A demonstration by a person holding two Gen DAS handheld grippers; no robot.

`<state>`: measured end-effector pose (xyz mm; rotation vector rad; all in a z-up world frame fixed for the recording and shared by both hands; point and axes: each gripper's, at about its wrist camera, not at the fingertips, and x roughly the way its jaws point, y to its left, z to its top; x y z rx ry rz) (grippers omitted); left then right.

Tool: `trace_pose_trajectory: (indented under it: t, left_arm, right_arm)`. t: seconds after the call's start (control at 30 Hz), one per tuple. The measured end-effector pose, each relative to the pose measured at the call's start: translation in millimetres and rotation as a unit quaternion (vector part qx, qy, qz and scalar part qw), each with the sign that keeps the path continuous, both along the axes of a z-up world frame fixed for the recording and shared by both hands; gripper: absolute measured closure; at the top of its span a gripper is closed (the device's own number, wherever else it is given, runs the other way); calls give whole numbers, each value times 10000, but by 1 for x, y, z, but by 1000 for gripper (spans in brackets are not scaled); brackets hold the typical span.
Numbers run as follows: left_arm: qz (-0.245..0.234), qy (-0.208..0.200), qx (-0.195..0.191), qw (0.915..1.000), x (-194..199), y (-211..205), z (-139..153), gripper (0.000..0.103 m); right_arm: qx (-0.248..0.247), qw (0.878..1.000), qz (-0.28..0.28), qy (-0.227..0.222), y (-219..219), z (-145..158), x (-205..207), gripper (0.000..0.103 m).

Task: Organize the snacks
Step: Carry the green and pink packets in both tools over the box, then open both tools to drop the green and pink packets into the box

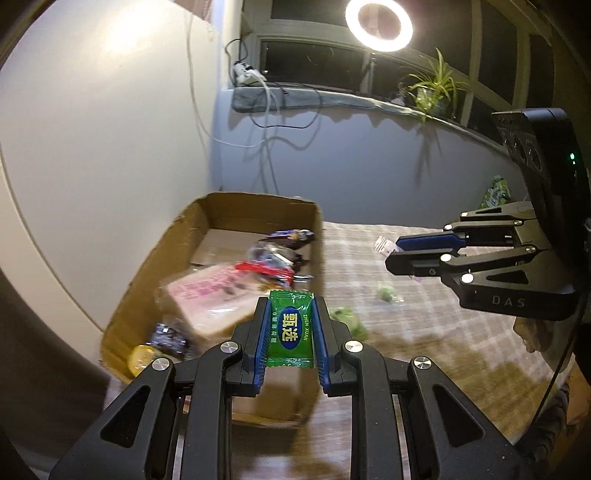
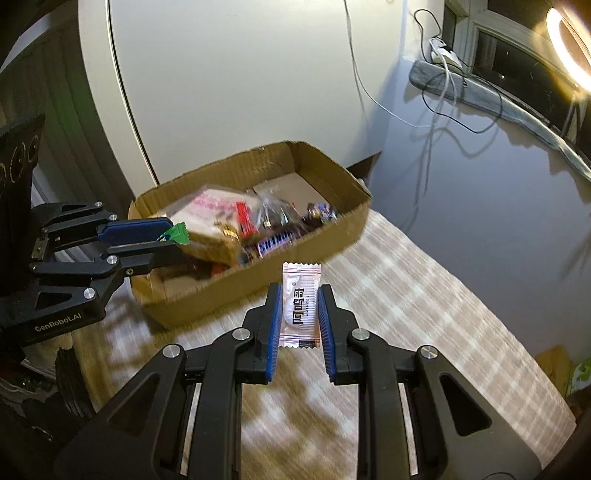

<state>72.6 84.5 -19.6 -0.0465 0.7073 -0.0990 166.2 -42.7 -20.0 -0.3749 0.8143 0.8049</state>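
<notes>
left tool (image 1: 290, 328) grips a green foil candy packet (image 1: 290, 329), just at the near edge of the brown cardboard box (image 2: 334, 227) | right tool (image 2: 300, 312) grips a pale pink sachet (image 2: 300, 306), near the box, over the checked surface (image 2: 424, 295) | box holds mixed snacks, blurred, maybe bread

Matt cardboard box (image 2: 255, 291), glossy plastic wrappers (image 1: 290, 330)

A ring light (image 1: 378, 23) glows before dark windows (image 1: 314, 61); a potted plant (image 1: 436, 86) stands on the sill, cables (image 1: 269, 110) trailing down the grey wall (image 1: 369, 158).
</notes>
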Motion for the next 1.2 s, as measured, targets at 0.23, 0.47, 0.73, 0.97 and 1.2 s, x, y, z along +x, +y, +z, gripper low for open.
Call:
trace_pose_trajectory:
  t: [0.23, 0.47, 0.73, 0.97, 1.2]
  left_arm:
    - [209, -18, -62, 9998, 9, 27, -1, 83]
    - [353, -11, -122, 9993, 17, 44, -4, 83]
    - [446, 14, -181, 9988, 21, 54, -8, 83]
    - [468, 21, -219, 9987, 22, 55, -10, 82]
    - [505, 5, -239, 9984, 21, 57, -9, 80]
  right_arm:
    - [102, 9999, 95, 5, 32, 4, 18, 83]
    - [157, 9998, 147, 58, 60, 0, 35, 83]
    - [150, 9996, 169, 162, 80, -7, 51, 83]
    - [148, 9995, 183, 205, 88, -10, 57, 83]
    - [125, 9996, 200, 155, 90, -10, 55, 63]
